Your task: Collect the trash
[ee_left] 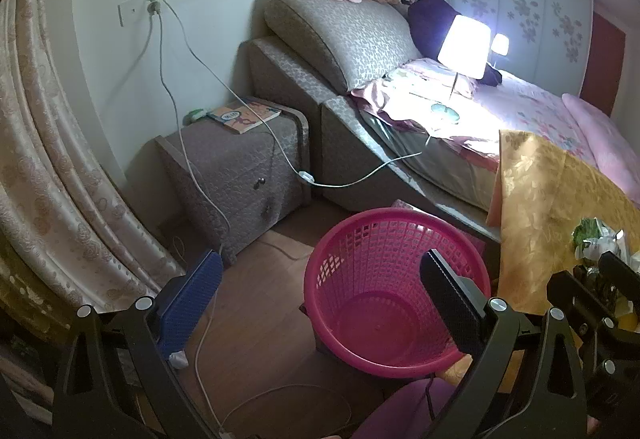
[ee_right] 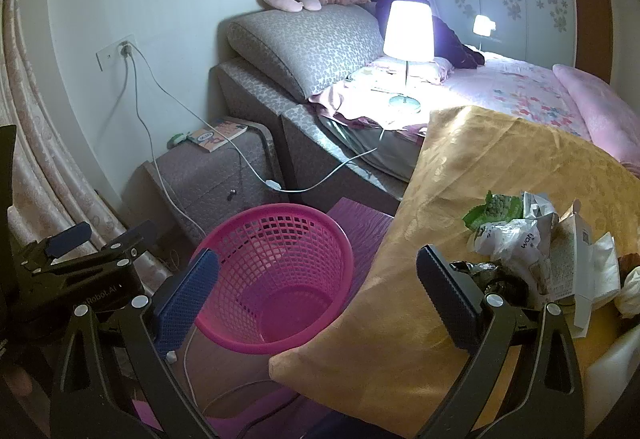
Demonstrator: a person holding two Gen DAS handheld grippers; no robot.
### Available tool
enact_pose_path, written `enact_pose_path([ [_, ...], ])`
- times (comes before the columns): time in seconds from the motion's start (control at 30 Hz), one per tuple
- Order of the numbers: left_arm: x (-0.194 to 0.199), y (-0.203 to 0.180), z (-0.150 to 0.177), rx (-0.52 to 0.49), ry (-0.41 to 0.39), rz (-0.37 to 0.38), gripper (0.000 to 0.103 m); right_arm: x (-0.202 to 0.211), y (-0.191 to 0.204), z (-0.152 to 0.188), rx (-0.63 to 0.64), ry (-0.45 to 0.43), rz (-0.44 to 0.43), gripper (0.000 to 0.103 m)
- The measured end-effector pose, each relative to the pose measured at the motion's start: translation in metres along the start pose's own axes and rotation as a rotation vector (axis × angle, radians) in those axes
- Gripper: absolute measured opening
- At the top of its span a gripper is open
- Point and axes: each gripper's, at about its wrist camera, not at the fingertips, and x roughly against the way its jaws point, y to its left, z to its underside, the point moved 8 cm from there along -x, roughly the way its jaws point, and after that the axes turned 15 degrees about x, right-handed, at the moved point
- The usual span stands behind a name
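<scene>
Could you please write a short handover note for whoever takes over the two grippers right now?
Left gripper: open, empty, over the pink basket.
Right gripper: open, empty, between the basket and the trash pile.
Basket: on the floor beside the table with the yellow cloth; appears empty.
Trash: a green wrapper, crumpled white bags and paper, all on the cloth at the right.
Done: nothing collected yet, by the look of the basket.
Left: pick up every piece and drop it in the basket.

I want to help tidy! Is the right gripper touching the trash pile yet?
Apart. In the right wrist view the right gripper is open and empty, with the trash pile lying beyond it.
</scene>
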Motion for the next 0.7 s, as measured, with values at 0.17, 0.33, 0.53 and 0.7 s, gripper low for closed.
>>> enact_pose_path([
  [0.17, 0.0, 0.0, 0.001, 0.0, 0.0, 0.0, 0.095, 0.001, -0.002, 0.0, 0.0, 0.0, 0.0, 0.096],
  [0.33, -0.001, -0.002, 0.006, -0.007, 0.009, 0.007, 0.095, 0.003, -0.004, 0.001, -0.002, -0.001, 0.003, 0.096],
  [0.53, -0.002, -0.011, 0.014, -0.035, 0.024, 0.026, 0.095, 0.023, -0.022, 0.001, -0.018, -0.027, 0.034, 0.096],
  [0.7, 0.001, -0.029, 0.023, -0.089, 0.048, 0.068, 0.095, 0.045, -0.054, 0.02, -0.084, 0.004, 0.097, 0.096],
])
